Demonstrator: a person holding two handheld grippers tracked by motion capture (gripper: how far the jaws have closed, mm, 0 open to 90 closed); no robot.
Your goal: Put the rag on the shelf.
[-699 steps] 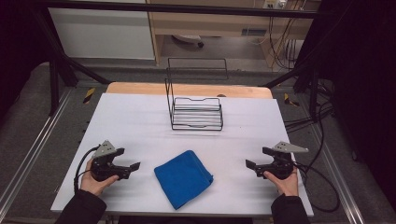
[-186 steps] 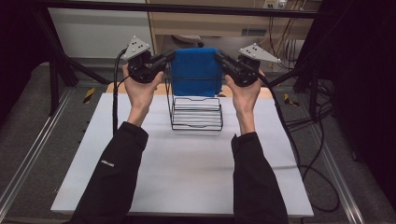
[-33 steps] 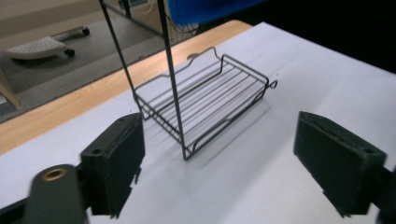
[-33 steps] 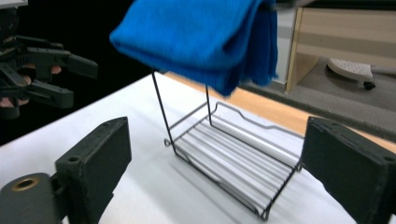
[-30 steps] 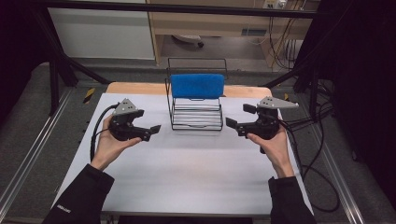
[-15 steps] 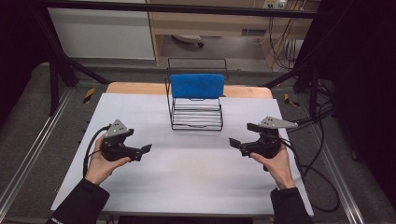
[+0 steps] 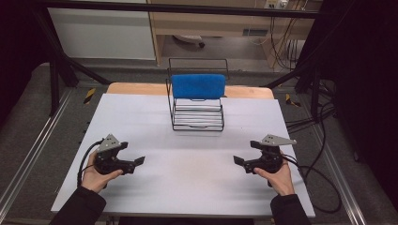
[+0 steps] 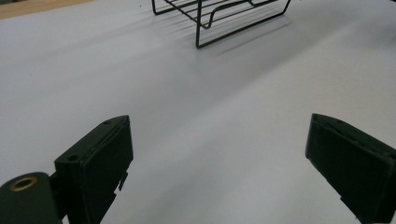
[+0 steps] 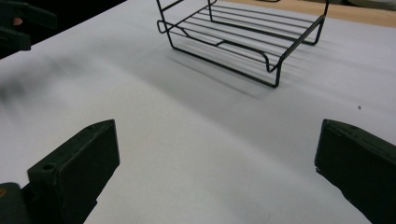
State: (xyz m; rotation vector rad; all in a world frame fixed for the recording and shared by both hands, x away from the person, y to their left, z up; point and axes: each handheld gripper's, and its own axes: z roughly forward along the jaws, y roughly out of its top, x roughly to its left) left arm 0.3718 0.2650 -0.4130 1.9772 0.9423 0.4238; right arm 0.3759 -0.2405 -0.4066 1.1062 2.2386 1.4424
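**One cloth on one rack, two empty grippers**

One blue cloth (image 7: 197, 86) hangs over the top rail of one black wire rack (image 7: 197, 118), which stands at the middle of the counter's (image 7: 197, 178) far edge. Two grippers sit low near the near edge: the left gripper (image 7: 139, 161) towards the near left corner, the right gripper (image 7: 237, 160) towards the near right corner, well apart from the rack. Both have their fingers spread wide with only bare counter between them. The counter is white, with a wooden strip along its far edge. Around it are grey floor, metal rails, black frame posts and trailing cables.
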